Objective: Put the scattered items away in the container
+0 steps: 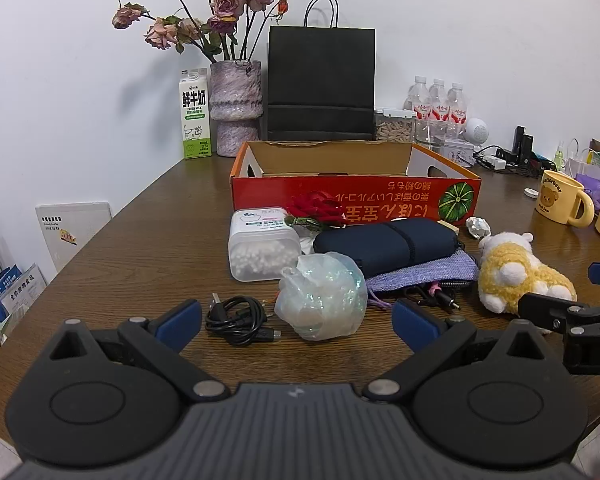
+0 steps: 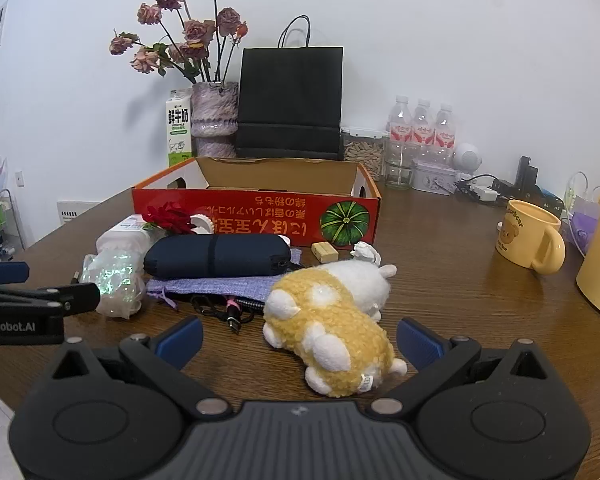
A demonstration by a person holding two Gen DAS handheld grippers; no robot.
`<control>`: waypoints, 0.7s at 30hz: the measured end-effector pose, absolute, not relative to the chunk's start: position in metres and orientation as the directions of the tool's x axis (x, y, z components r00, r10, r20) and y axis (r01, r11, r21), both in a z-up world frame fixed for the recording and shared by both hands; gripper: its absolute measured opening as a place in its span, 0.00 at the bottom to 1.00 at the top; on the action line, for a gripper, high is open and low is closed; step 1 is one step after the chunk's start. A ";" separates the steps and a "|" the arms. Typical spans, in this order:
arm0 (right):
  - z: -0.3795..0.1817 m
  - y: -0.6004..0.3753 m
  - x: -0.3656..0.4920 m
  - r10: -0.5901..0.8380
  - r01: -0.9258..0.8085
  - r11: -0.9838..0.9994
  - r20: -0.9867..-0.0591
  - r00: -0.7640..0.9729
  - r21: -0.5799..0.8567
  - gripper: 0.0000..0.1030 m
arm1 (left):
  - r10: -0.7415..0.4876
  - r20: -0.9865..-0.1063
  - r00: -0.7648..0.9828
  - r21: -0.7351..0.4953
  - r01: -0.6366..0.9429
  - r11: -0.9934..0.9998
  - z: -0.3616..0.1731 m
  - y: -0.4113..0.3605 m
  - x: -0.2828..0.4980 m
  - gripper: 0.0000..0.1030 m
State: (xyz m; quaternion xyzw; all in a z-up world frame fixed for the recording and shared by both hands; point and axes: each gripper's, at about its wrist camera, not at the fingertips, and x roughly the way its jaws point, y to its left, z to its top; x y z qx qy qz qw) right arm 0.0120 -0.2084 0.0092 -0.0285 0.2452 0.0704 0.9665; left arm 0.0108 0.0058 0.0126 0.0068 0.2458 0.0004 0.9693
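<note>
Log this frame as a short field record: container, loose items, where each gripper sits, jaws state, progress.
container: red cardboard box, open top, no item visible inside
loose items: plush toy, navy pouch, purple fabric pouch, plastic wrap bundle, black cable, cotton swab box, red rose, all on the table in front of the box
left gripper: jaws open, facing the bundle
right gripper: jaws open either side of the plush toy, not touching
progress: nothing visibly packed yet
</note>
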 end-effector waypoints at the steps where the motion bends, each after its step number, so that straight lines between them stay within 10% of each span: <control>1: 0.009 -0.208 0.012 0.122 -0.149 0.989 -0.477 0.870 -0.021 1.00 | 0.004 -0.476 0.879 0.013 0.002 1.000 0.013 0.006 0.011 1.00; 21: 0.010 -0.206 0.009 0.124 -0.152 0.988 -0.476 0.870 -0.020 1.00 | 0.004 -0.478 0.878 0.011 0.001 1.000 0.013 0.007 0.011 1.00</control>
